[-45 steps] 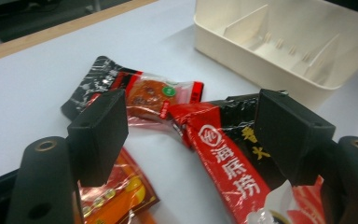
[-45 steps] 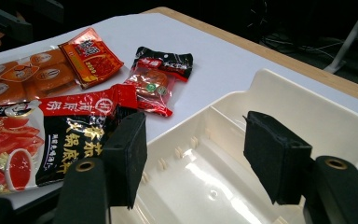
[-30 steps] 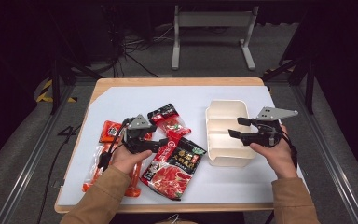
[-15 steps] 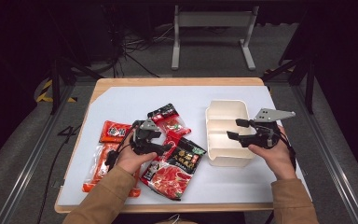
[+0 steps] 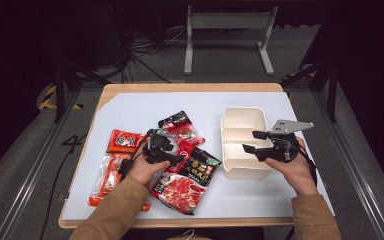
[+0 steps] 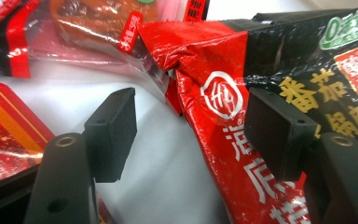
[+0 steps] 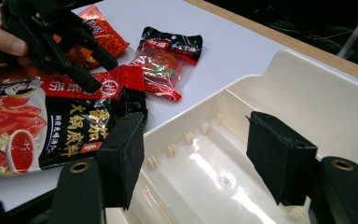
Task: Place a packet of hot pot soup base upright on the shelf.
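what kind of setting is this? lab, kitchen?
Likely a lab or recording rig, not a kitchen: a white-topped table on dark carpet, cables and a metal stand behind it, and a person working food packets with hand-held grippers beside a tray.

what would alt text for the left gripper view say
The left gripper has its two black jaws open around the crumpled top corner of a red and black sauce packet, not yet pinching it. A clear red packet lies behind on the white table, and an orange-red packet sits at the left edge.
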